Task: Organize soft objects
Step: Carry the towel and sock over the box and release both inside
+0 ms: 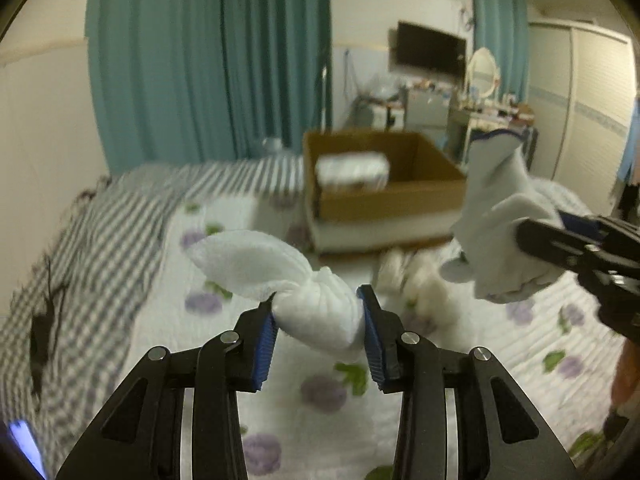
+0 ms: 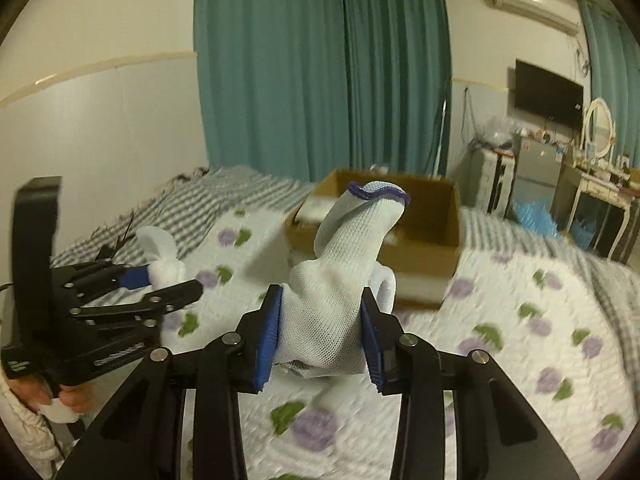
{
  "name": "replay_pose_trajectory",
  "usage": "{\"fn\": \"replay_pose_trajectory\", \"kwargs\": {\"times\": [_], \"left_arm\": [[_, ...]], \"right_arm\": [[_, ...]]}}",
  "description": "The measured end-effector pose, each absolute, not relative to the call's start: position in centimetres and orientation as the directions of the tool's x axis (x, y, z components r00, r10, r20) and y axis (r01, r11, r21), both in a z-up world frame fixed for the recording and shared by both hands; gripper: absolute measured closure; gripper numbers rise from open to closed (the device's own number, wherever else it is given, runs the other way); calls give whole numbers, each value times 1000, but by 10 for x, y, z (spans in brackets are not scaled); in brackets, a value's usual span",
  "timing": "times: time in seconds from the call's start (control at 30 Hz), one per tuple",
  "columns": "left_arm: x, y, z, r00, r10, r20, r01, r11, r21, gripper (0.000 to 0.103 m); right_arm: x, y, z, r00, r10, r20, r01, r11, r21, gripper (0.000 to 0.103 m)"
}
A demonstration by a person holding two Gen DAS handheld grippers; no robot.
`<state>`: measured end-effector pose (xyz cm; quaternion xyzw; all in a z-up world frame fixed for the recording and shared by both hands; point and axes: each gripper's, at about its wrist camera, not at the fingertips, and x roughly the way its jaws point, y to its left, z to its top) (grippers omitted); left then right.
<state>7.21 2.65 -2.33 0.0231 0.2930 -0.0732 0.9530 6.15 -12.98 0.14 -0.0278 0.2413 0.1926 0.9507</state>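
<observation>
A soft, fuzzy white cloth (image 1: 276, 276), twisted in the middle, is pinched between the blue ribbed pads of the left gripper (image 1: 320, 312), with its loose puffy end flaring out toward 10 o'clock. A white mesh-knit sock (image 2: 344, 276) with a purple-trimmed cuff is clamped by the right gripper (image 2: 322, 316), the cuff sticking up toward 12 o'clock. Both are held above the quilted, flower-print bed (image 2: 520, 340). A brown cardboard box (image 1: 400, 184) sits on the bed at 12 o'clock, kinda blurry.
</observation>
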Motion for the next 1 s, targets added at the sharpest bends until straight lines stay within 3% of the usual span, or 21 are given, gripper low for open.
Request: {"fn": "replay_pose_trajectory", "kwargs": {"times": [0.2,0.4,0.93,1.0], "left_arm": [[102,4,23,861,-171,-479,199,980,9,65],[146,-10,40,868,-183,-462,220,975,26,65],[297,-39,-6,838,-133,-529,182,982,40,61],[302,-40,-9,840,-118,-530,170,984,50,61]], "right_arm": [[89,-148,50,856,337,-391,-367,930,-1,66],[145,-158,79,866,345,-363,-368,930,6,66],[287,-173,-1,800,364,-477,-361,927,103,66],[292,-177,-6,793,370,-483,-368,924,104,61]]}}
